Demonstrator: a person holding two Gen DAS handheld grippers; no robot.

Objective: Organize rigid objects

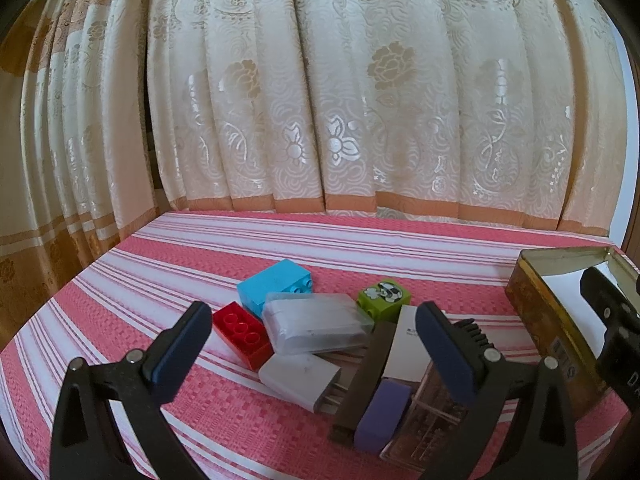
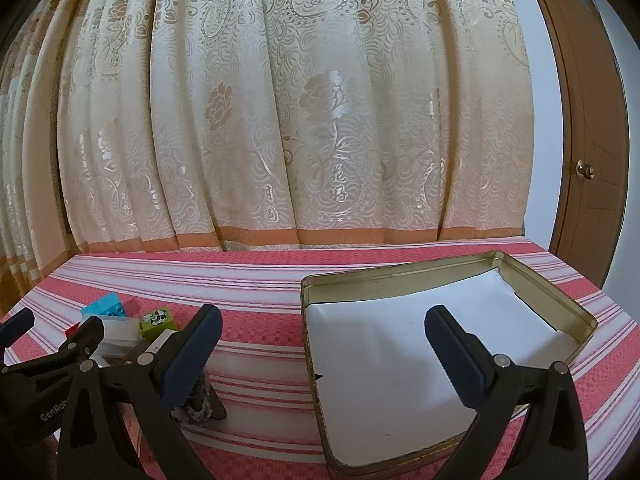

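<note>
Both claws stand spread and empty: the left claw [image 1: 316, 328] hovers low over the pile at lower centre of its view, while the right claw [image 2: 322, 330] hangs above the tin [image 2: 588, 320] at lower right of its view. Nothing lies in the tin yet, so the sorting looks barely begun; the next move probably calls for the left claw to close on one hard piece. Nearest lie a purple block [image 1: 382, 412] and a white plug [image 1: 298, 374] with metal prongs, then a frosted plastic case [image 1: 316, 322], a glossy red brick [image 1: 242, 334], and farther up a green cube [image 1: 384, 298] and blue brick [image 1: 274, 286]. Paper lines the tin's dull gold walls.
</note>
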